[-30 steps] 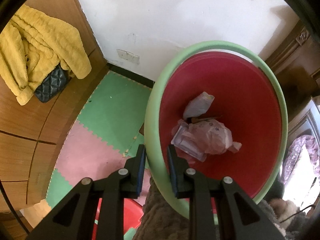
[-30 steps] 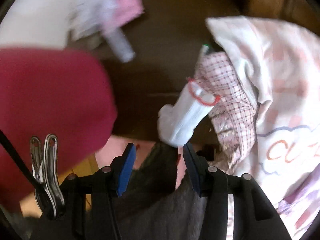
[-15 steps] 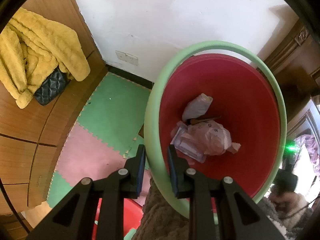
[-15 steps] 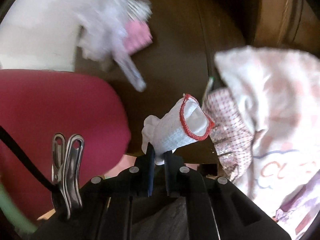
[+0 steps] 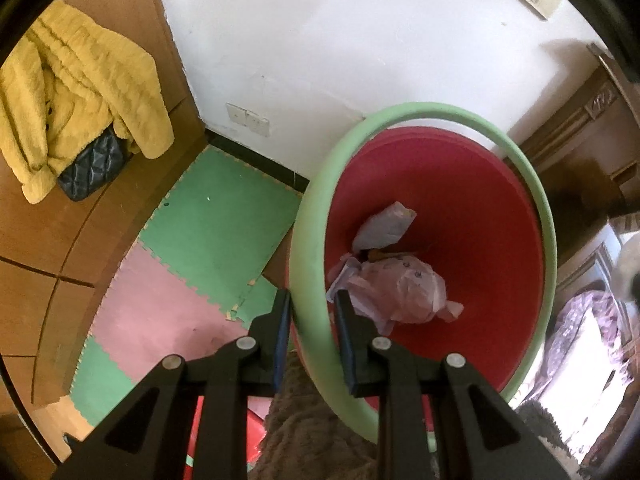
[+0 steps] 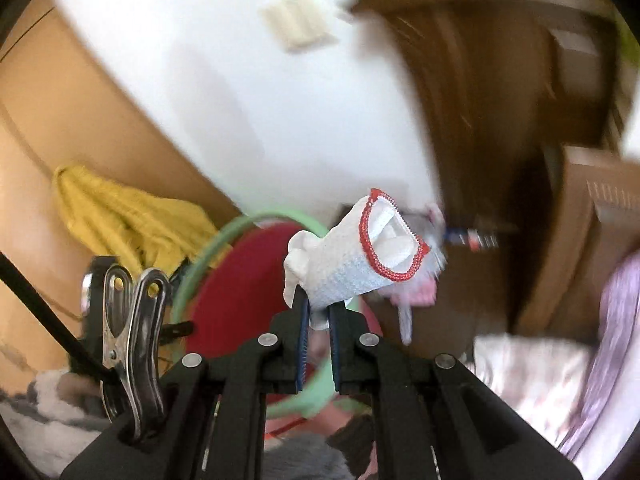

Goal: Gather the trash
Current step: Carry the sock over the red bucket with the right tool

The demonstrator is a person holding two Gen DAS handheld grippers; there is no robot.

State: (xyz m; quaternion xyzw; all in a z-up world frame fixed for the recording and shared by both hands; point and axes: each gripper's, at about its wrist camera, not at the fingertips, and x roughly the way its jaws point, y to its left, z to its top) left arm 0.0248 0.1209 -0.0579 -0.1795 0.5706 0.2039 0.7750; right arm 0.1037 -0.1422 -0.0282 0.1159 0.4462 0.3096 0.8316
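Note:
A red bin with a green rim [image 5: 308,264] fills the left wrist view, and my left gripper [image 5: 310,304] is shut on that rim, one finger outside and one inside. Crumpled pinkish plastic bags and wrappers [image 5: 396,284] lie at the bottom. In the right wrist view my right gripper [image 6: 318,304] is shut on a white knitted glove with a red cuff [image 6: 360,256], held up in the air. The bin [image 6: 240,292] appears below and to the left of the glove, blurred.
A yellow fleece jacket [image 5: 80,92] and a dark quilted bag [image 5: 94,168] hang on a wooden wardrobe at left. Green and pink foam mats [image 5: 192,248] cover the floor. Dark wooden furniture [image 6: 500,140] and pale bedding [image 6: 540,380] lie to the right. A metal clip [image 6: 132,344] hangs beside my right gripper.
My right gripper closed on the glove and lifted it high off the dark surface, swinging to face the wall and bin. The left gripper kept its hold on the rim.

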